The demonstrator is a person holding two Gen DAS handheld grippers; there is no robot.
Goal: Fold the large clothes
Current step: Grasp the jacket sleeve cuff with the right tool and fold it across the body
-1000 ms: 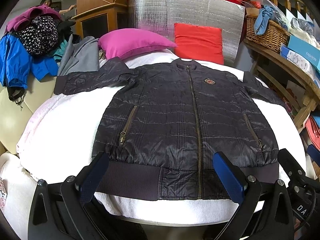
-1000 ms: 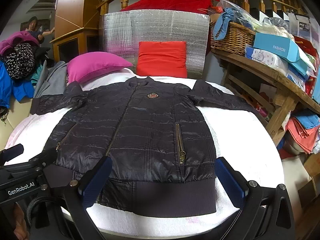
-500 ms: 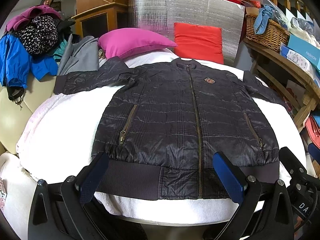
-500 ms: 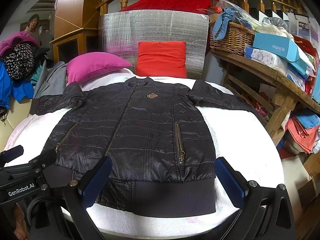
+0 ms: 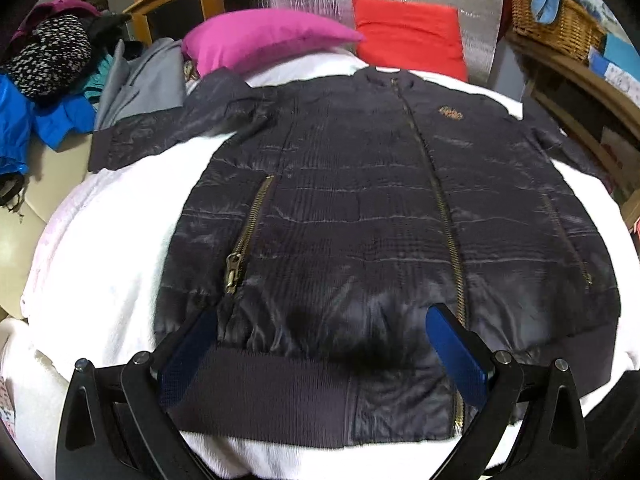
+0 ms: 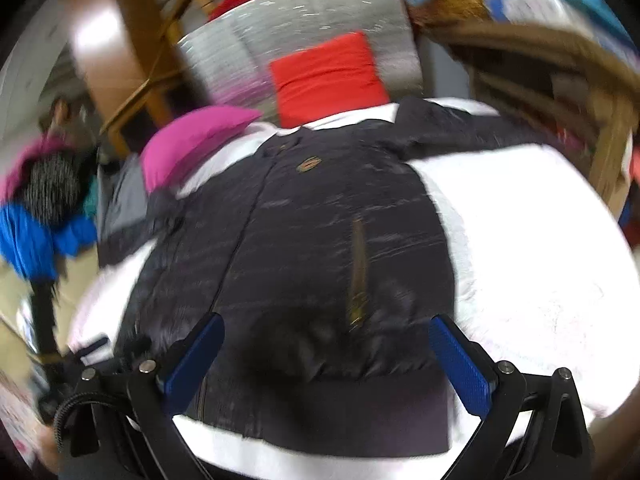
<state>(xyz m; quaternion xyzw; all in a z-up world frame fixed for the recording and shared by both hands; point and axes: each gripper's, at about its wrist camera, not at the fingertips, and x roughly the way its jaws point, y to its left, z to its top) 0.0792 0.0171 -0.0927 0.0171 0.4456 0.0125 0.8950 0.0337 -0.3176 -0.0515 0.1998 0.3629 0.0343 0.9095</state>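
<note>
A dark quilted zip jacket [image 5: 360, 208] lies flat, front up, sleeves spread, on a white padded surface [image 5: 108, 248]. It also shows in the blurred right wrist view [image 6: 320, 248]. My left gripper [image 5: 320, 354] is open and empty, its blue pads just above the ribbed hem on the jacket's left half. My right gripper [image 6: 326, 360] is open and empty over the hem on the jacket's right half, near the pocket zip [image 6: 358, 272].
A pink pillow [image 5: 264, 36] and a red cushion [image 5: 408, 36] lie behind the collar against a silver mat. Piled clothes [image 5: 48, 80] sit at the left. A wooden shelf with a wicker basket [image 5: 556, 24] stands at the right.
Both grippers have moved forward and down toward the jacket's hem. The right wrist view has tilted and is blurred by motion. The jacket has not moved.
</note>
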